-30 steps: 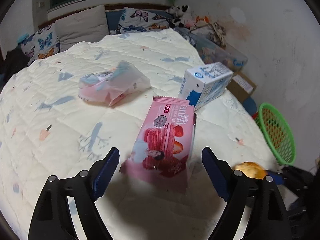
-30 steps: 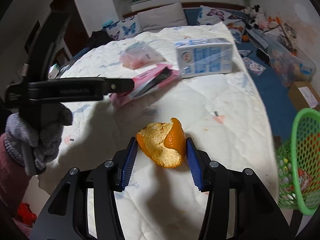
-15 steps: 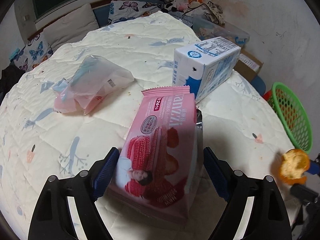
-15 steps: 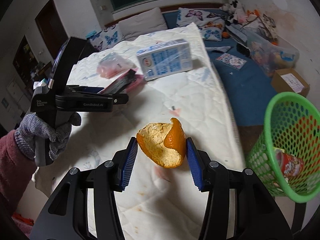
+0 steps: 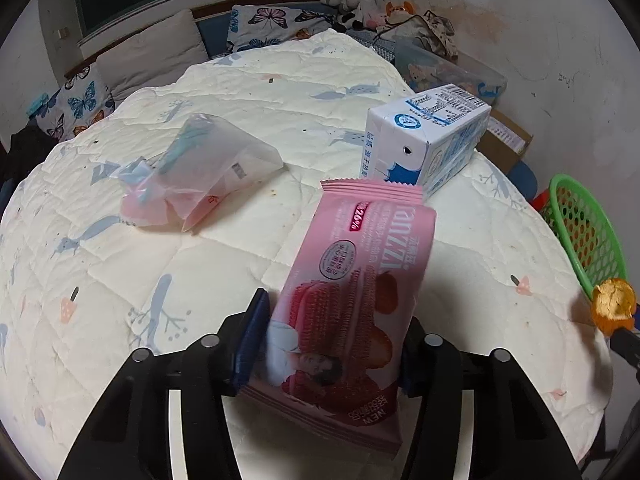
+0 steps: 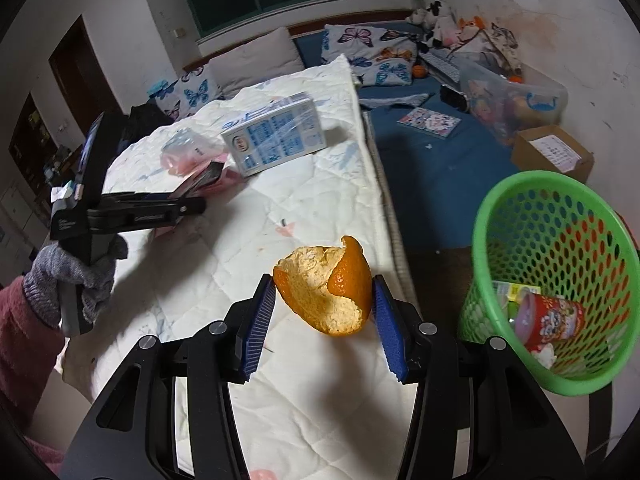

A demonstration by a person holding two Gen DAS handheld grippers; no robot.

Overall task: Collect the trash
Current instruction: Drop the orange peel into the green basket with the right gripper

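Orange peel [image 6: 328,292] pinched in right tongs [image 6: 324,316] nears the green basket [image 6: 516,200]; left tongs [image 5: 330,344] have just closed, pinching a pink wrapper [image 5: 352,280]. Next, likely: drop both in.

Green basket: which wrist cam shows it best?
Right wrist: the green basket shows whole, its open mouth facing the camera with trash inside. Left wrist catches only a slice of its mesh and rim at the frame's right edge.

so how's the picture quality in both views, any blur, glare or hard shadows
Left wrist view: heavy fisheye bending, dark corners, the pink biscuit wrapper slightly soft up close. Right wrist view: hard dark shadow on the white quilt, orange peel sharp, ceiling lamp reflected in the window.
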